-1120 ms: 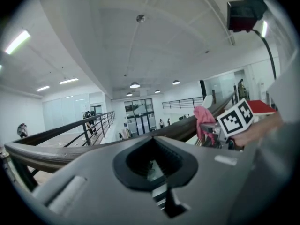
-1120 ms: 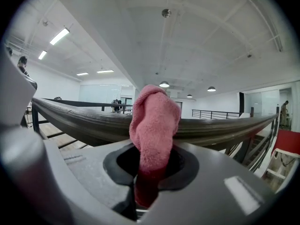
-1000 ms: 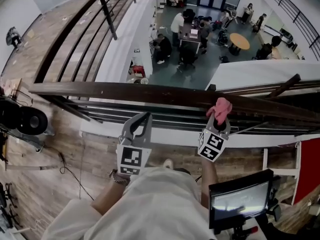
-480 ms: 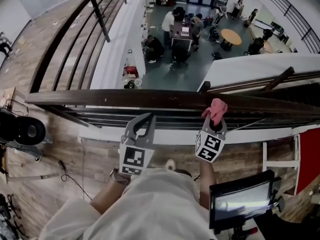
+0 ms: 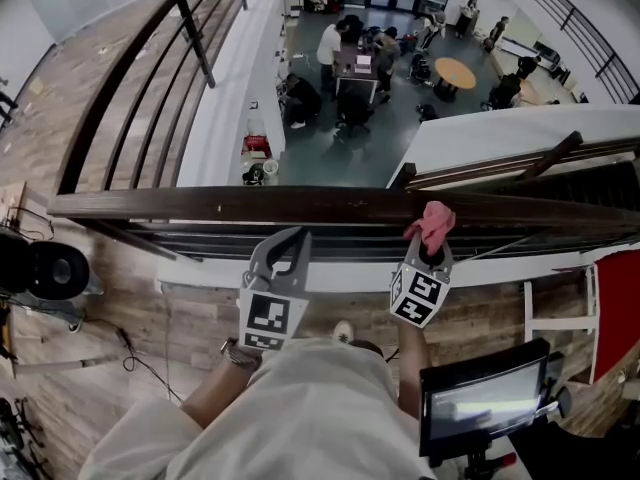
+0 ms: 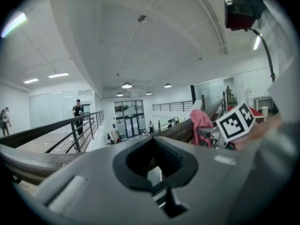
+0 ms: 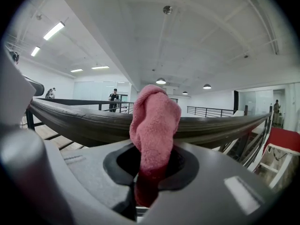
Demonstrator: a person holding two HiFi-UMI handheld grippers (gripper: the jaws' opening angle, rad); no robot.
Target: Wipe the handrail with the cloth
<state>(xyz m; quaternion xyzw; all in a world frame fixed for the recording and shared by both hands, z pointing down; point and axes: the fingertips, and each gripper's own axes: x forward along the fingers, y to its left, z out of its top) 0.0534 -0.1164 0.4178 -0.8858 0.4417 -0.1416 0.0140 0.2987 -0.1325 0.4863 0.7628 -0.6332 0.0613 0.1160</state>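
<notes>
Cloth (image 5: 433,220), pink and bunched, clamped between right gripper (image 5: 432,252) jaws and held against the dark wooden handrail (image 5: 200,205), right of centre. Left gripper (image 5: 288,243) jaws together, empty, just below the rail.

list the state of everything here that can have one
left gripper: shut, empty, not on the handrail
right gripper: shut on the cloth
cloth: bunched, standing up out of the jaws by the handrail; contact unclear
handrail: level, nothing resting on it apart from maybe the cloth
screen: lit
</notes>
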